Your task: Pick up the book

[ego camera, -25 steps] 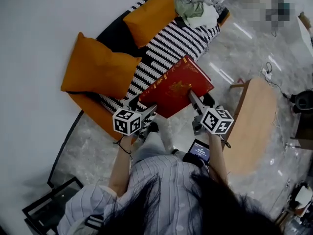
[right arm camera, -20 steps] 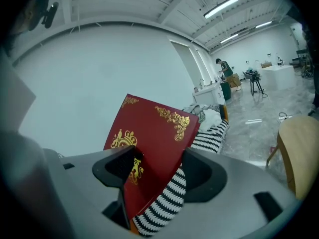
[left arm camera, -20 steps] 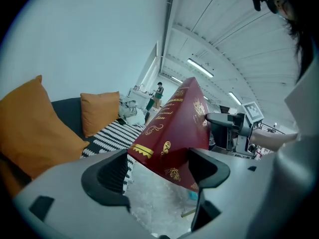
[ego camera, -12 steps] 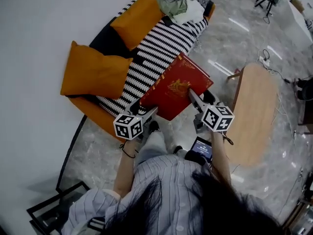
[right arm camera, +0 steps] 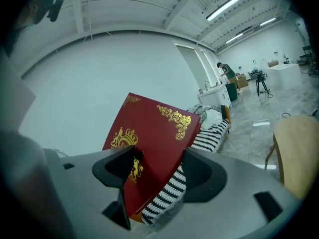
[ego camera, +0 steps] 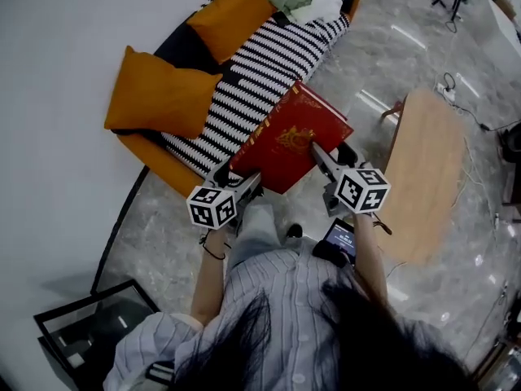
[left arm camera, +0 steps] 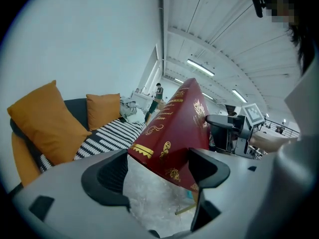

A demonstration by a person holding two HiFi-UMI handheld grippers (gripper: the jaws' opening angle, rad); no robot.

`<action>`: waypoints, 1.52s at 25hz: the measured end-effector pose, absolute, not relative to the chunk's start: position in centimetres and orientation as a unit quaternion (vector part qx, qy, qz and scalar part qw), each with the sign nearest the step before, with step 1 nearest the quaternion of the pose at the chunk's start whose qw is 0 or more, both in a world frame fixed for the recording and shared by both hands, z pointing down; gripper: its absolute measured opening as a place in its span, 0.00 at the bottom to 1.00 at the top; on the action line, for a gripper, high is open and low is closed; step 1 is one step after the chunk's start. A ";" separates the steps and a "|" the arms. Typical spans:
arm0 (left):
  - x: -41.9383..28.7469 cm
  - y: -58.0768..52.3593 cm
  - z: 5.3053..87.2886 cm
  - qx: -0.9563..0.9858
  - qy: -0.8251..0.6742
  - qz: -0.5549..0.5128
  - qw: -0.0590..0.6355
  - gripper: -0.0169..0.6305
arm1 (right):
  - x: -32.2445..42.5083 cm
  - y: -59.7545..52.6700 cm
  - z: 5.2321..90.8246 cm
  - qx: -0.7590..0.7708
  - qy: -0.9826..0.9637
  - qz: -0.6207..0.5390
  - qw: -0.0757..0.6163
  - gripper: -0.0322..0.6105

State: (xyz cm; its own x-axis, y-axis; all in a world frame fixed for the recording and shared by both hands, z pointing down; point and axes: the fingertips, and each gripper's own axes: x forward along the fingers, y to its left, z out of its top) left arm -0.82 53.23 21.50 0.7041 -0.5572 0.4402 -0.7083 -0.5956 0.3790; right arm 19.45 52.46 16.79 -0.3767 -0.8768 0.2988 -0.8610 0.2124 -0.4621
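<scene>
Striped sofa point(ego camera: 260, 68), orange cushions point(ego camera: 163, 96), wooden table point(ego camera: 431, 161)

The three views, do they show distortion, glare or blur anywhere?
Head view: strong fisheye bend, pale glare streaks on the floor, the book sharp. Left gripper view: dark rounded corners, the book sharp. Right gripper view: dark corners too, ceiling lamps blown out white.

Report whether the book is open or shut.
Shut: the book shows one flat red cover, no pages spread, in every view.
</scene>
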 end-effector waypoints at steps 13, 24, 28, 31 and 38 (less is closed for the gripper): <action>-3.4 62.9 21.1 0.859 -0.421 0.104 0.273 0.60 | 16.9 60.3 17.5 -0.506 0.815 -0.283 0.014 0.54; -4.2 65.1 20.4 0.848 -0.447 0.090 0.270 0.60 | 16.0 61.7 16.8 -0.484 0.833 -0.269 0.016 0.54; -4.0 65.4 20.3 0.850 -0.445 0.097 0.265 0.60 | 16.2 61.9 16.5 -0.483 0.835 -0.262 0.021 0.54; -3.9 65.5 20.4 0.852 -0.441 0.100 0.264 0.60 | 16.2 61.8 16.3 -0.483 0.837 -0.256 0.018 0.54; -4.0 65.4 19.9 0.859 -0.428 0.091 0.267 0.60 | 16.2 62.3 15.9 -0.492 0.834 -0.249 0.020 0.54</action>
